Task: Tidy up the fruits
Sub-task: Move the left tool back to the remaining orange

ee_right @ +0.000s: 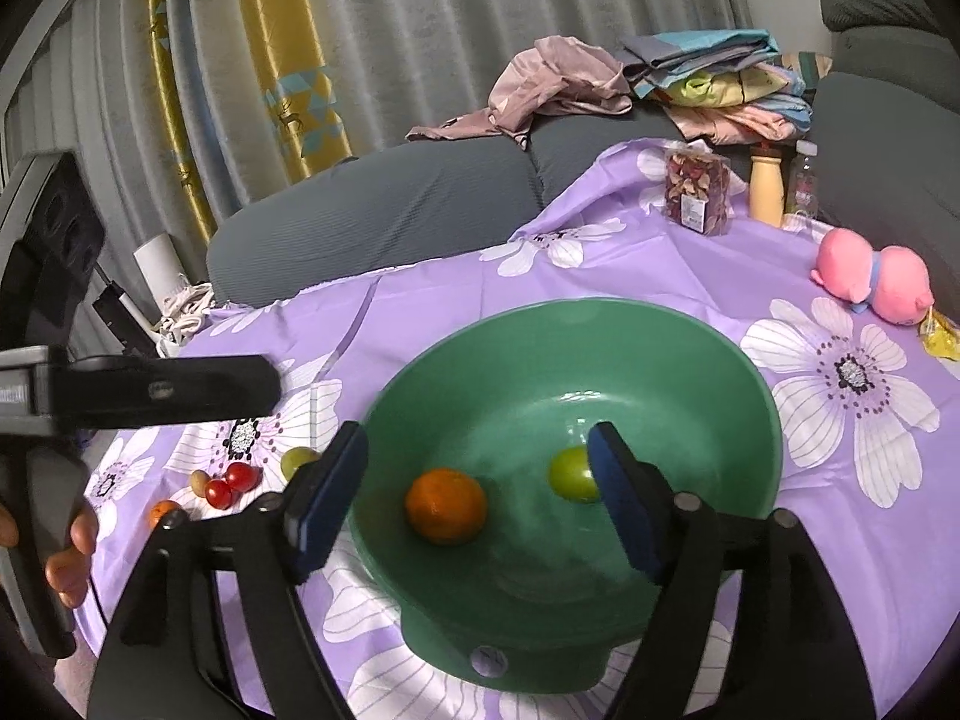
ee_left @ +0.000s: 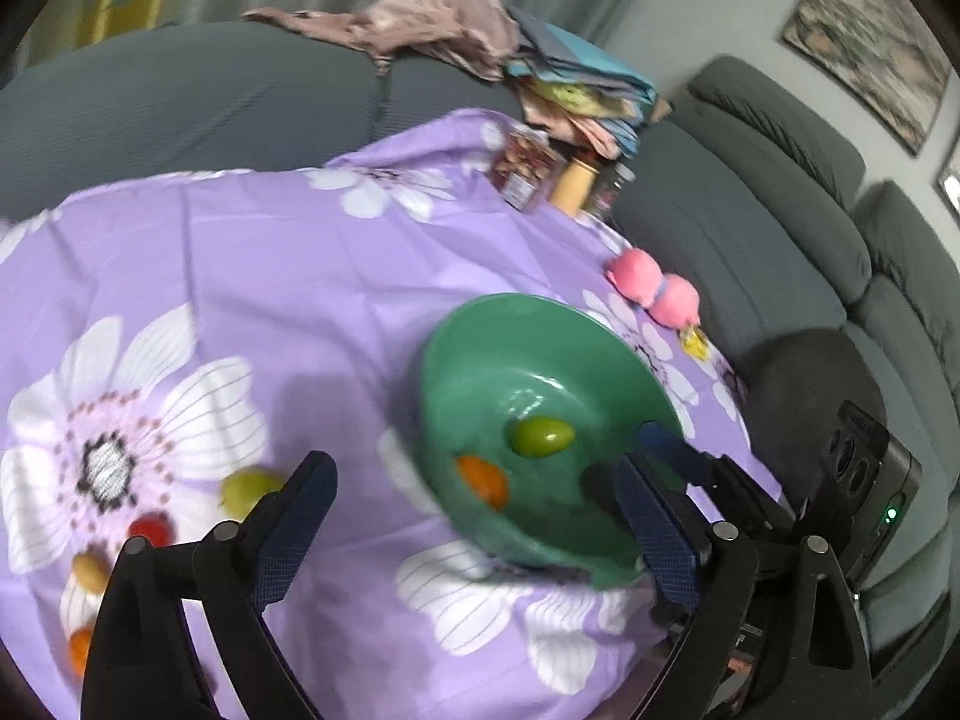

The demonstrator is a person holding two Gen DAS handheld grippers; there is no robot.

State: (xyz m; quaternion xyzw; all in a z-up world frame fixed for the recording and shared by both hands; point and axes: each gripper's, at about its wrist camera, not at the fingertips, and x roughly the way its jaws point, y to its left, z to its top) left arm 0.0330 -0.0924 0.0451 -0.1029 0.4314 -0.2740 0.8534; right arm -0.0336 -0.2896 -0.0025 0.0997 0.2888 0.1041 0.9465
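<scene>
Bowl: the green bowl (ee_right: 690, 348) stands on the purple flowered cloth (ee_right: 660, 252); inside it lie an orange fruit (ee_right: 446, 504) and a green fruit (ee_right: 571, 473), apart from each other
Loose fruits: left of the bowl, on the cloth, a green one (ee_right: 298, 461), two red ones (ee_right: 231, 483), a small orange one (ee_right: 161, 511)
Right gripper (ee_right: 480, 498): jaws wide apart, empty, over the bowl's near rim
Left gripper (ee_left: 474, 516): jaws wide apart, empty, near the bowl's left side
Behind the bowl: pink plush toy (ee_right: 873, 276)

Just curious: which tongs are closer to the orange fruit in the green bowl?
Right. The right tongs hang open just above the orange fruit in the green bowl; the left tongs sit open, off toward the loose fruit.
</scene>
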